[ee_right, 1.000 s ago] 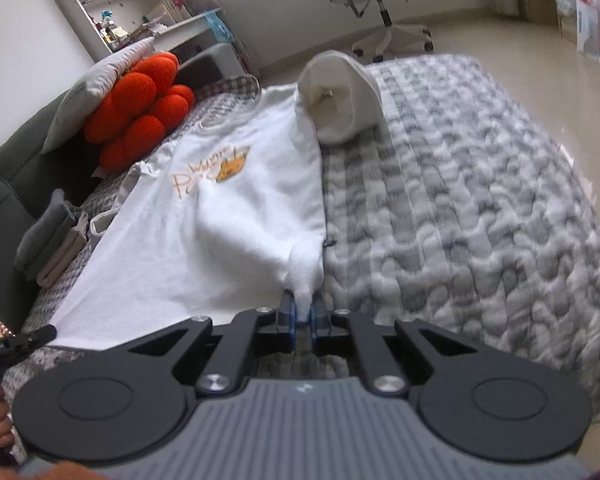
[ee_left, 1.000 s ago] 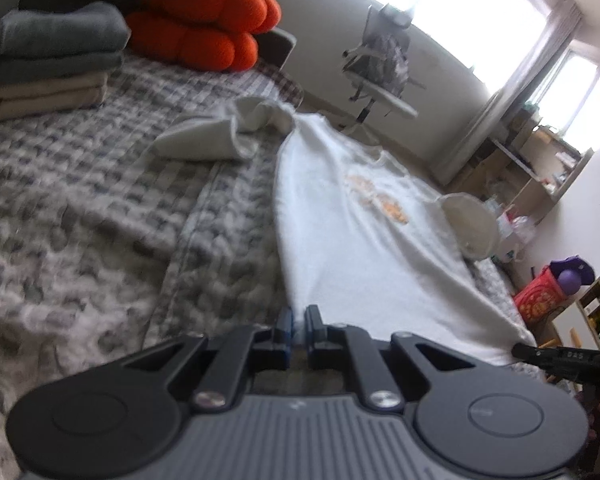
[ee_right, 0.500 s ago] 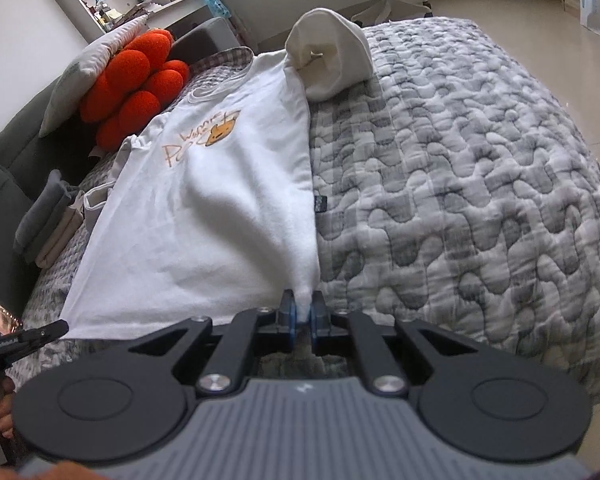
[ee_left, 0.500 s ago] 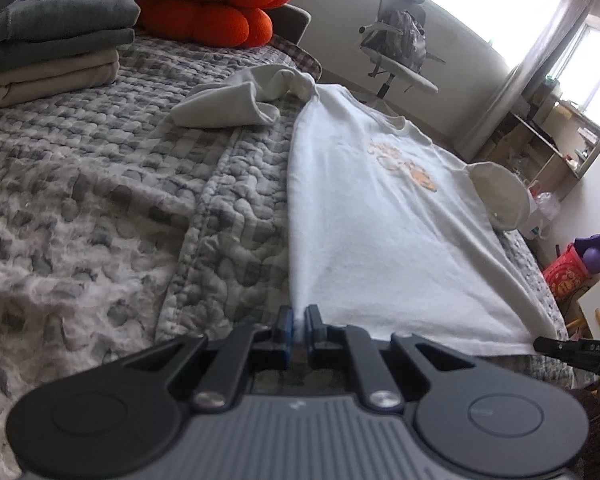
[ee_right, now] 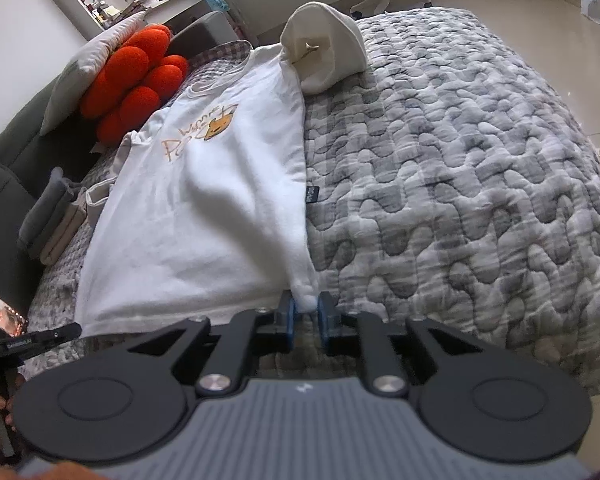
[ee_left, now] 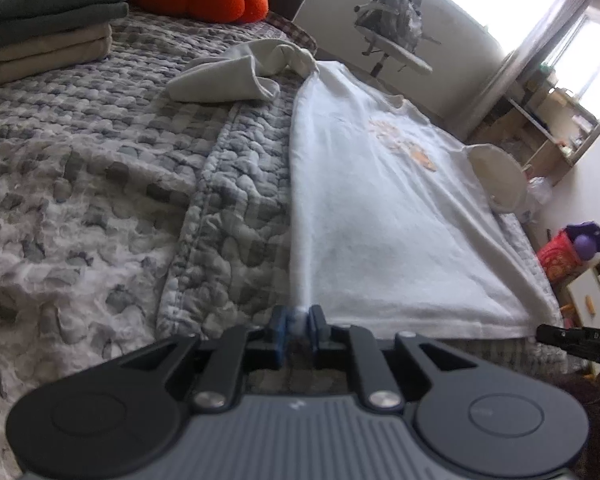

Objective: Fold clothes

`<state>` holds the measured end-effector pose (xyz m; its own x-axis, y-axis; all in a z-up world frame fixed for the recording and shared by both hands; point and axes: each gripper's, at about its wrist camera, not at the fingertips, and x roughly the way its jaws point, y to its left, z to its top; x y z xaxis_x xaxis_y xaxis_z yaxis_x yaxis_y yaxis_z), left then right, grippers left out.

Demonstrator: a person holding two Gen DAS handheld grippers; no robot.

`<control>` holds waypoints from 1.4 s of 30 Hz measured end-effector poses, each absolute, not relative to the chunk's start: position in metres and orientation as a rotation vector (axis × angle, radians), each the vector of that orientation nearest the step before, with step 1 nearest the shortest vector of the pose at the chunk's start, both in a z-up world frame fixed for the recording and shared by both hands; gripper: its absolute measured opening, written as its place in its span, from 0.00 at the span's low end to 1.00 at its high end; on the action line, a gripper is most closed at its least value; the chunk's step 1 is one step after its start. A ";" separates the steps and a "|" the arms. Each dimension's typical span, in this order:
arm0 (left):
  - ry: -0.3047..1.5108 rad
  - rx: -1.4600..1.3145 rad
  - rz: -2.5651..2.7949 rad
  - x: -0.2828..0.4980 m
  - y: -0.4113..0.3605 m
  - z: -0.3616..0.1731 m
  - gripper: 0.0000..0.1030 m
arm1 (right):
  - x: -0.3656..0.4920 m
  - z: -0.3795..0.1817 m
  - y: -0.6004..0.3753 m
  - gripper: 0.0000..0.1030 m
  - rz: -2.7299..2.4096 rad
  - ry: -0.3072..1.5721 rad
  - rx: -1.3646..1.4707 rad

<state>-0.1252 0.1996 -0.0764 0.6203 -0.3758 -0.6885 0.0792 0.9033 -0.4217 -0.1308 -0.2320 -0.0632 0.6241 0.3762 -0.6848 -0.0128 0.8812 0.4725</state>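
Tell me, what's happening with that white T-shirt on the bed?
A person holds a gripper in each hand and is laying a white T-shirt flat on the grey quilted bed for folding. The left gripper and right gripper each have a bottom corner of the shirt between the jaws, which are opening to let go. Both sleeves are bunched.

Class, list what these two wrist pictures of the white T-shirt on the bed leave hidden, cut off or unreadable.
- Left wrist view: the orange print on the T-shirt is unreadable, blurred and washed out by window glare.
- Right wrist view: the small side label is too small to read.
- Right wrist view: the folded clothes stack is partly hidden behind the shirt's sleeve.
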 end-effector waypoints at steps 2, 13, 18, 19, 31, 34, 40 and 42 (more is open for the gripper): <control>0.868 -0.394 -0.282 -0.125 0.204 -0.075 0.18 | -0.134 -0.059 -0.234 0.47 0.232 0.857 0.447; 0.814 -0.440 -0.223 -0.100 0.212 -0.056 0.39 | -0.118 -0.040 -0.241 0.48 0.218 0.797 0.427; 0.804 -0.431 -0.166 -0.074 0.214 -0.049 0.39 | -0.100 -0.031 -0.235 0.48 0.245 0.784 0.412; 0.802 -0.426 -0.153 -0.068 0.214 -0.048 0.39 | -0.096 -0.030 -0.233 0.48 0.252 0.783 0.407; 0.808 -0.501 -0.040 -0.002 0.226 -0.055 0.45 | -0.035 -0.022 -0.199 0.48 0.300 0.773 0.387; 0.806 -0.500 -0.008 0.014 0.227 -0.059 0.46 | -0.022 -0.024 -0.201 0.48 0.269 0.773 0.386; 0.809 -0.496 0.054 0.044 0.230 -0.067 0.46 | 0.000 -0.028 -0.212 0.48 0.181 0.769 0.333; 0.803 -0.494 0.069 0.051 0.230 -0.069 0.45 | 0.006 -0.030 -0.219 0.48 0.151 0.767 0.329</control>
<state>0.0510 0.2304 -0.0690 0.6988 -0.1248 -0.7044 -0.2433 0.8845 -0.3981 0.0064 -0.2193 -0.0302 0.7122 0.2520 -0.6552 -0.0144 0.9384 0.3452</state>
